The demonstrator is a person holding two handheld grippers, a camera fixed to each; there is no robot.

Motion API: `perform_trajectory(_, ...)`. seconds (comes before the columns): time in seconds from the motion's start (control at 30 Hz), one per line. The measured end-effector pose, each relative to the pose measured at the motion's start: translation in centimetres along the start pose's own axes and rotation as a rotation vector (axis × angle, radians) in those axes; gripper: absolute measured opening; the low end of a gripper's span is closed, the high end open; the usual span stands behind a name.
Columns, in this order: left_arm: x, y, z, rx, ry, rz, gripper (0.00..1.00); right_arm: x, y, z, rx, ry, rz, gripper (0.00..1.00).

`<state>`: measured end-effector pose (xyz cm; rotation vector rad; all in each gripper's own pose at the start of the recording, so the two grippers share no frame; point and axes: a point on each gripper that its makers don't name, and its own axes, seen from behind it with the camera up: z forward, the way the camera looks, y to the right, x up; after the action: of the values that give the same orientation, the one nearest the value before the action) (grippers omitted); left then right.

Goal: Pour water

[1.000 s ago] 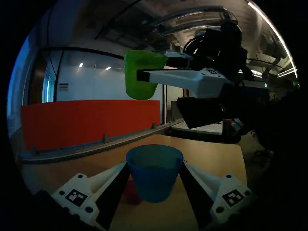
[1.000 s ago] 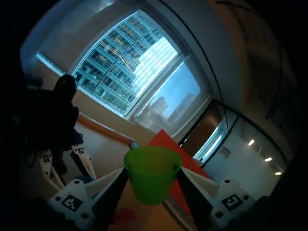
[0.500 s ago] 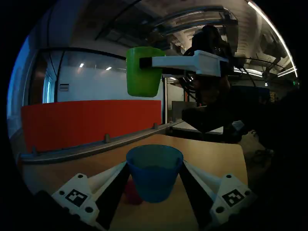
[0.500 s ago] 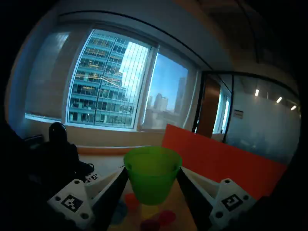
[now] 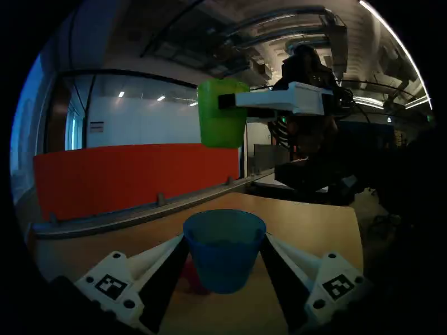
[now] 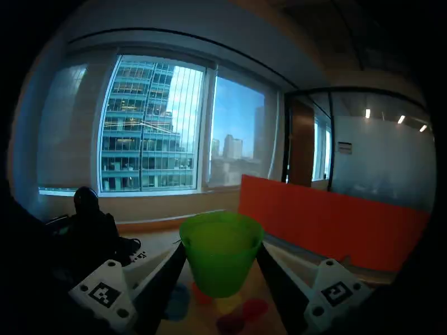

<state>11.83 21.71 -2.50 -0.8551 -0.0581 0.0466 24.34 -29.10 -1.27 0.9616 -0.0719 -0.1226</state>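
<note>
My left gripper: clamped on blue cup. My right gripper: clamped on upright green cup, high ahead of left.

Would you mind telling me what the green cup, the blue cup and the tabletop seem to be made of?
Green cup: probably plastic, smooth and slightly translucent, since light glows through its wall.
Blue cup: likely the same plastic, with a smooth, evenly coloured wall and a thin rim.
Tabletop: light wood or laminate, matte; I cannot tell which.

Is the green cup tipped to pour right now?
No: the green cup stands upright, mouth up, between the right gripper's fingers.
</note>
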Motion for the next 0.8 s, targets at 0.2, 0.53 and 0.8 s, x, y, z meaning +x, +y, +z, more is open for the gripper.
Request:
perform_trajectory(0.2,-0.4,-0.8,-0.3,0.02,-0.013,-0.004,0.85,-0.7,0.8,-0.7,-0.01,0.006,-0.003,0.89)
perform_trajectory(0.53,-1.4,-2.3,-0.8,0.055,-0.042,-0.002,0.85,-2.2,2.7,-2.1,-0.051,-0.001,-0.018,0.89)
perform_trajectory(0.8,-2.5,-2.9,-1.0,0.065,-0.077,0.001,0.85,-4.7,3.4,-3.1,-0.063,-0.032,-0.022,0.89)
